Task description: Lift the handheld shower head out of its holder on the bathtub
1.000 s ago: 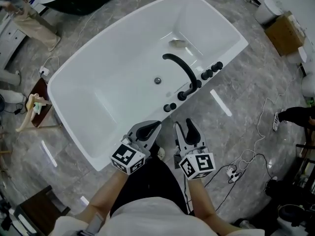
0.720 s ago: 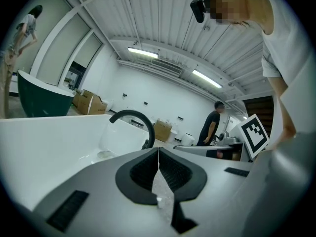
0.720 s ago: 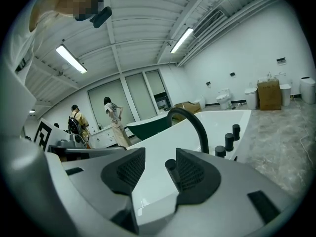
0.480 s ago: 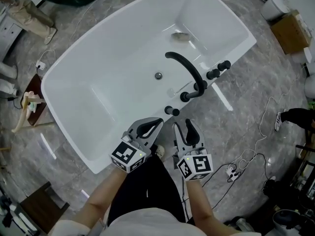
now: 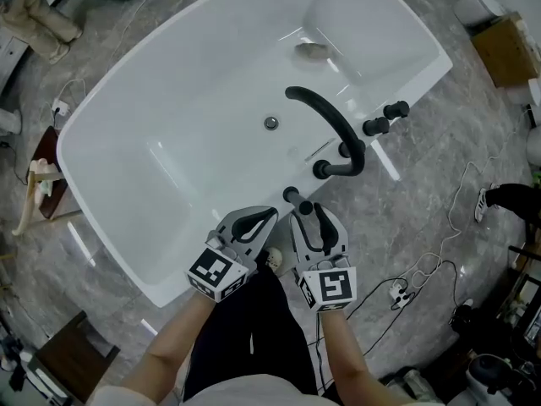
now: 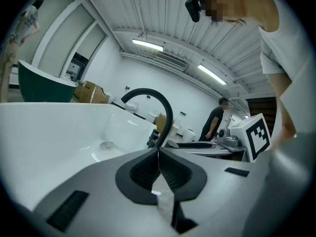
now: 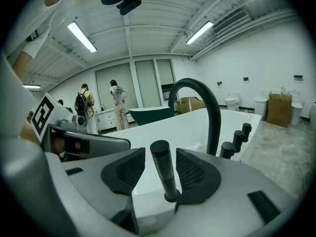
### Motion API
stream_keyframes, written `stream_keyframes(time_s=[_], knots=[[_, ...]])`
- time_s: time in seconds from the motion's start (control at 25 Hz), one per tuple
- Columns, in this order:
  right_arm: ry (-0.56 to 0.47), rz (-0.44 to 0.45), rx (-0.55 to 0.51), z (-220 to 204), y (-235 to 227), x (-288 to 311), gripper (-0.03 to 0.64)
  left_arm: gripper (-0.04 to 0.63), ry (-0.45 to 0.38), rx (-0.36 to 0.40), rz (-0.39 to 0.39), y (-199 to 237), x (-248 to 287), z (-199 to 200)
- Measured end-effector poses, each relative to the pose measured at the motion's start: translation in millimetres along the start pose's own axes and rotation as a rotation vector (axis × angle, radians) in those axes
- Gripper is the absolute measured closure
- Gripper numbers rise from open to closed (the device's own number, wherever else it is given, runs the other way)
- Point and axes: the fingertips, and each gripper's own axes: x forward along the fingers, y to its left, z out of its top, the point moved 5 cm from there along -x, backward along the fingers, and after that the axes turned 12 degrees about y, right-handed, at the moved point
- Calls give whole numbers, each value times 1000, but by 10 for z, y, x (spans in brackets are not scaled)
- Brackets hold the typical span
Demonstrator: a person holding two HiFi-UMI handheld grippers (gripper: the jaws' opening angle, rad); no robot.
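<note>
Right gripper [image 5: 309,214] first: I see its jaws spread wide, one on either side of the handheld shower head [image 7: 163,174], with daylight showing between each pad and the black wand. Nothing is gripped. My left gripper [image 5: 254,225] sits just beside it over the near rim with its jaws pressed together on nothing (it looks to be only along for the ride).

Below both lies the white bathtub [image 5: 169,125], set at an angle on the grey stone floor [image 5: 423,201]. On its right-hand rim stands the black arched spout [image 5: 325,117], curving out over the basin, and past it a short row of black knobs [image 5: 385,118]. The shower head is nearest me on that same rim: a slim dark cylinder, upright, seated in its holder [image 7: 171,198] at the tub's edge.

As for progress, I judge the approach as good as done and the lift itself not begun. The wand is framed between the open jaws but is not yet clamped. What remains is to close the right jaws on the shaft, then draw it straight up along its own axis until it clears the holder.
</note>
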Motion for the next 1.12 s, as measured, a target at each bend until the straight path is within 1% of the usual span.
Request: stream_keyframes(time_s=[0.32, 0.6, 0.8, 1.0, 1.04, 1.12], knots=[[39, 18, 29, -220, -108, 358, 434, 583, 7, -36, 6, 173, 180, -149], [41, 28, 13, -350, -162, 637, 434, 583, 22, -68, 11, 298, 313, -325], [30, 6, -28, -362, -180, 795, 436, 583, 27, -77, 3, 339, 358, -339], [44, -22, -108, -340, -165, 879, 437, 583, 32, -88, -2, 353, 377, -337], [39, -20, -106, -326, -167, 885, 450, 583, 32, -91, -3, 347, 385, -330], [30, -24, -90, -299, -173, 894, 520, 583, 31, -98, -8, 329, 396, -319]])
